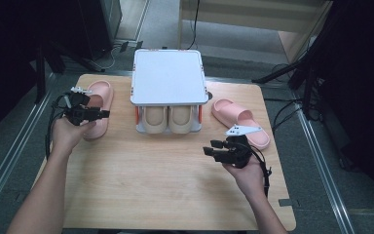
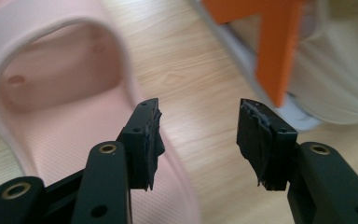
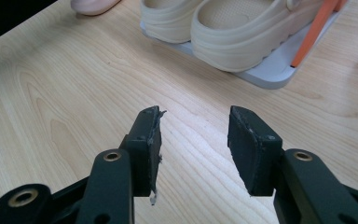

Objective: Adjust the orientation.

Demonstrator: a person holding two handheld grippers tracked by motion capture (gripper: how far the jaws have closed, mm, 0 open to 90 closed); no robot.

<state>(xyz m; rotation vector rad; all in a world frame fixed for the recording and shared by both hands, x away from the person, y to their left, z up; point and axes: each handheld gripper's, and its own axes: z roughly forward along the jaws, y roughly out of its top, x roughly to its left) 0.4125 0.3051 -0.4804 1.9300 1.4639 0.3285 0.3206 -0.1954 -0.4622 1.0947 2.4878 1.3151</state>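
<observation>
Holds two beige clogs (image 1: 168,119) on the rack's (image 1: 168,78) lower shelf. Left tongs (image 2: 198,135) released over pink slipper (image 2: 51,98); right tongs (image 3: 193,144) released above tabletop (image 3: 65,93).

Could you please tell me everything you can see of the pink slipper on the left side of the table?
The pink open-toed foam-like slide slipper lies sole-down on the left of the light wooden table, lengthwise away from the person. It has a broad arched strap and a finely ribbed footbed. The left gripper hangs over its right edge, one jaw above the footbed, the other above bare wood; whether it touches is unclear.
</observation>
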